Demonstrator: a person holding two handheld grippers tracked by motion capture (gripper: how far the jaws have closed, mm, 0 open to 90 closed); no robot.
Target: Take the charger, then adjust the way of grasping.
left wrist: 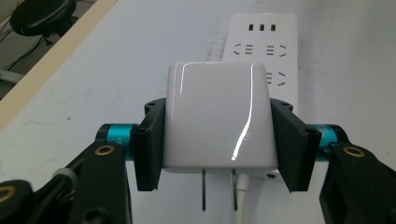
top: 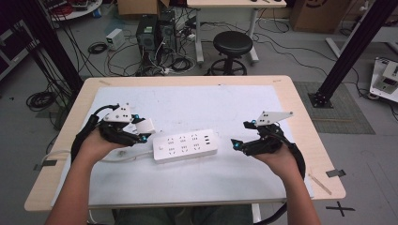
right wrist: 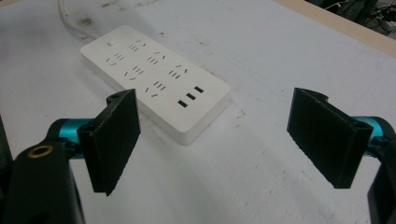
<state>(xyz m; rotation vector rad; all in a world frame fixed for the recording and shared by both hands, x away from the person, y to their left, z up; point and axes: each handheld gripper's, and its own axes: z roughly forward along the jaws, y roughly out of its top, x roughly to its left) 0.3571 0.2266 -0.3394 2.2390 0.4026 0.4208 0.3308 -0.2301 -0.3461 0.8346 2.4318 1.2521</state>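
The left gripper (left wrist: 217, 140) pinches the white charger (left wrist: 218, 122) by its sides, prongs exposed, above the table beside the power strip (top: 185, 145). The right gripper (right wrist: 229, 140) hovers spread near the strip's other end. Insertion remains; the target socket is probably undecided.

Both forearms in from the near edge, a pair of tongs in each hand

The left tongs (top: 142, 131) are clamped, their black pads (left wrist: 148, 144) pressing flat on either side of a white block that sits upright between them, two prongs pointing back toward the hand. The right tongs (top: 243, 134) stand wide apart with nothing between the pads (right wrist: 116, 140), well apart from the left pair and pointing toward them, their tips angled slightly downward.
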